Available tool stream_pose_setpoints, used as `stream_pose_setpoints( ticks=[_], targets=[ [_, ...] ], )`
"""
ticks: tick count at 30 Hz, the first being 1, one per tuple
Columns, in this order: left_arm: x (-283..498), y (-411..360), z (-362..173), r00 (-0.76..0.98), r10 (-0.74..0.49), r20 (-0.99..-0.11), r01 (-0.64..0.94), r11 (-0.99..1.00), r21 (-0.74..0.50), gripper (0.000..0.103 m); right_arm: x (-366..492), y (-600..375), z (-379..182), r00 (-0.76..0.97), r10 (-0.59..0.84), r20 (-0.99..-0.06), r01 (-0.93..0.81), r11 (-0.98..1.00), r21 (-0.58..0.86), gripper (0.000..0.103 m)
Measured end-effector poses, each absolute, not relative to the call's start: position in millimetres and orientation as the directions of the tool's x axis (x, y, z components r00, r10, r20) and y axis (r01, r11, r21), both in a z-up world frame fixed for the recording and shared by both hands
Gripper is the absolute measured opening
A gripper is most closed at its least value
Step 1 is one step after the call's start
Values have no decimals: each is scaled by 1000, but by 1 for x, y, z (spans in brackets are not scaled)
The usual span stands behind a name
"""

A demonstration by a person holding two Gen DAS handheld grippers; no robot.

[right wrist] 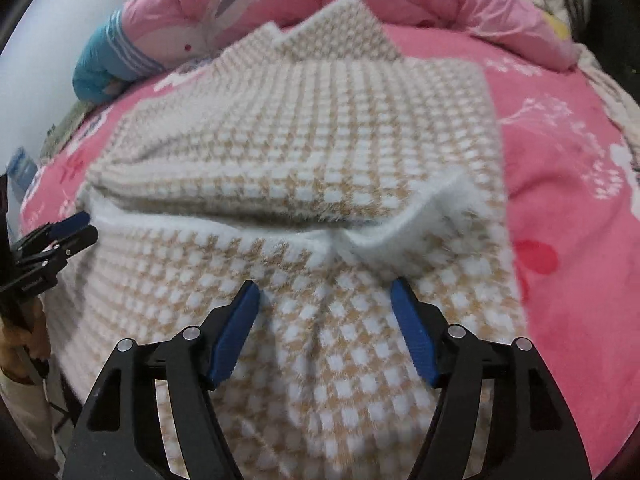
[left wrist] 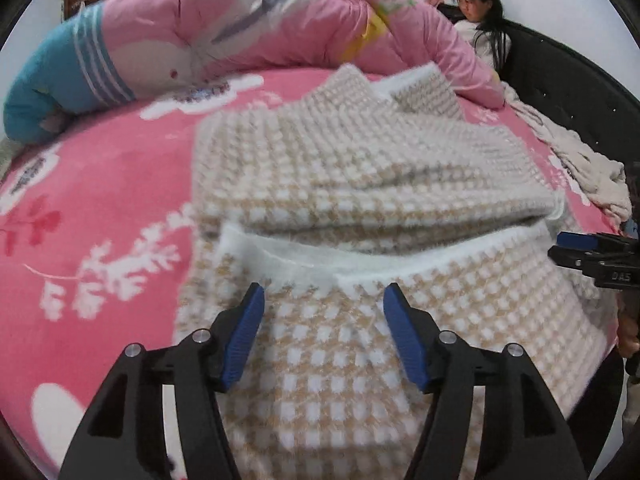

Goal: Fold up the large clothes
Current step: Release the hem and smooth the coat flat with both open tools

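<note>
Here, your left gripper (left wrist: 324, 300) and right gripper (right wrist: 325, 296) both hang released, jaws apart, gripping nothing, just above the beige-and-white checked sweater (right wrist: 304, 152). The sweater lies folded on the pink floral bedsheet (left wrist: 104, 184), with a rolled pink quilt (left wrist: 240, 28) behind it.

2 grippers (left wrist: 324, 332), 1 checked sweater (left wrist: 352, 184), 1 quilt (left wrist: 240, 28) (pink), 1 person (left wrist: 480, 12).

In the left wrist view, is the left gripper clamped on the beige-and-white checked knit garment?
No: the left gripper has its blue pads spread apart above the beige-and-white checked knit garment, with no fabric pinched between them.
</note>
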State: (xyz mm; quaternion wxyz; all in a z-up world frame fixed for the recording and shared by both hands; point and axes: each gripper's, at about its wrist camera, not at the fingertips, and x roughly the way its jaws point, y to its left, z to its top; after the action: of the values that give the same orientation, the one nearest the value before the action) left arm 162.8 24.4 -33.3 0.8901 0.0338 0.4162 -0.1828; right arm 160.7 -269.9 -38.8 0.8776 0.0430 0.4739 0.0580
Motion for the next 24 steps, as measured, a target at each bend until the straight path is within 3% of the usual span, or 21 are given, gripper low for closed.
stream_pose_setpoints(
  ticks=[3, 6, 8, 10, 13, 17, 20, 22, 24],
  targets=[
    [138, 25, -10, 574, -434, -695, 438, 879, -187, 60, 131, -264, -18, 570, 191, -799, -117, 982, 152, 65],
    [116, 9, -8, 514, -506, -692, 513, 828, -224, 62, 110, -245, -15, 552, 223, -804, -181, 973, 145, 65],
    [108, -7, -21, 474, -504, -722, 538, 815, -216, 62, 109, -234, -24, 517, 249, -819, -212, 964, 159, 65],
    [108, -23, -53, 438, -413, -799, 512, 845, -156, 62, 115, -220, -52, 461, 188, -867, -196, 975, 108, 66],
    [100, -28, -66, 504, -396, -767, 538, 839, -80, 65, 121, -211, -68, 483, 151, -862, -206, 977, 56, 72],
    [93, -22, -46, 524, -391, -757, 498, 861, -101, 64, 114, -223, -43, 509, 164, -845, -179, 980, 82, 72],
    [80, -15, -32, 525, -474, -707, 546, 825, -148, 64, 87, -220, -24, 548, 143, -824, -203, 979, 35, 72],
    [65, -15, -31, 521, -495, -696, 575, 806, -142, 71, 77, -218, -28, 553, 114, -825, -206, 979, -3, 72],
    [63, -21, -48, 515, -428, -743, 564, 821, -82, 76, 76, -215, -49, 536, 71, -841, -215, 975, -55, 72]
  ],
)
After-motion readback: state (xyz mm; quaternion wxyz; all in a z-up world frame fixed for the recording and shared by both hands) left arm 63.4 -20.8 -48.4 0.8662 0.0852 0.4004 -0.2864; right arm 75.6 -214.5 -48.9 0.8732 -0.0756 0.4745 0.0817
